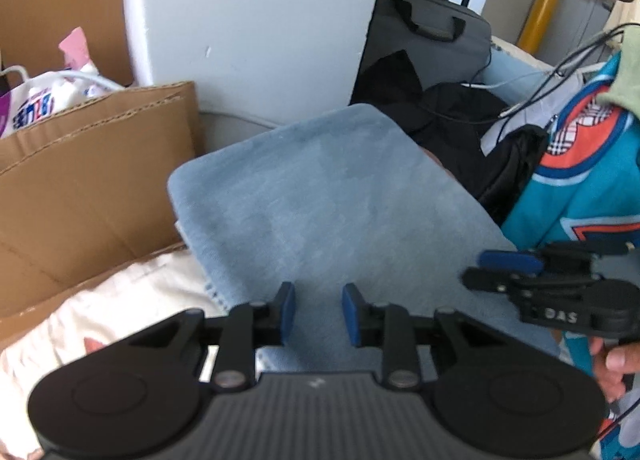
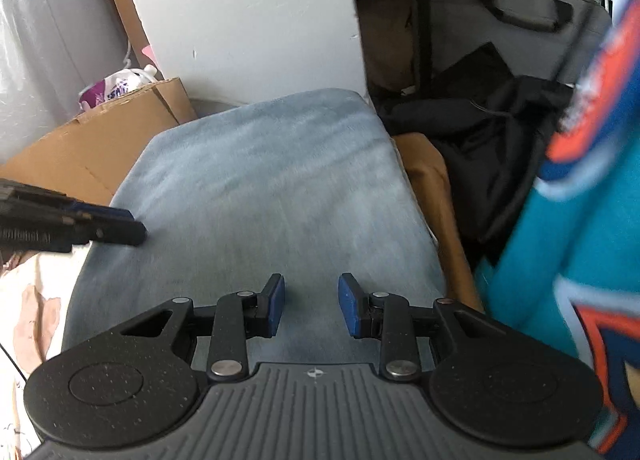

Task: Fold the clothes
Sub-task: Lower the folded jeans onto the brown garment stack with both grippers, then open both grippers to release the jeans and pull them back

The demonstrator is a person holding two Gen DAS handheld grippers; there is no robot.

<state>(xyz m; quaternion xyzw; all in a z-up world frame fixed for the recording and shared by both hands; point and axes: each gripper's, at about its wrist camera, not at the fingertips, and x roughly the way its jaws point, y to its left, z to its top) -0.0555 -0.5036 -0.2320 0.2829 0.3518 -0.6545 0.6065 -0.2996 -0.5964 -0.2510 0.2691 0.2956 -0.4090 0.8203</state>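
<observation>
While the white wall panel (image 1: 256, 19) fills the upper middle of both views, a folded light-blue garment (image 1: 320, 195) lies flat below it across the centre of each frame. It rests on a pale, cream-coloured cloth surface (image 1: 120, 300) that shows at the lower left. A brown cardboard box (image 1: 88, 163) stands just beside the garment's left edge, with a printed plastic bag (image 1: 52, 99) behind it in the upper left. At the right edge hangs a teal garment with orange and white trim (image 1: 592, 187). Between it and the blue garment lies a heap of black cloth (image 1: 472, 115) crossed by thin cables, with a grey case with dark handles (image 1: 432, 31) standing behind it in the upper right.

The left gripper (image 1: 318, 314) sits at the bottom centre of its own view, over the near part of the blue garment. Its blue-padded fingers (image 1: 287, 312) stand a moderate way apart with nothing between them, and only the blue fabric shows through the gap. Whether the tips brush the fabric cannot be told.

The right gripper (image 2: 311, 304) sits likewise at the bottom centre of its view, over the near edge of the same garment, its fingers (image 2: 276, 306) parted a little wider and holding nothing. In the left wrist view it enters from the lower right, carried by a hand (image 1: 616, 364), with its tips over the garment's right edge. In the right wrist view the left gripper reaches in from the left edge, near the garment's left side.
</observation>
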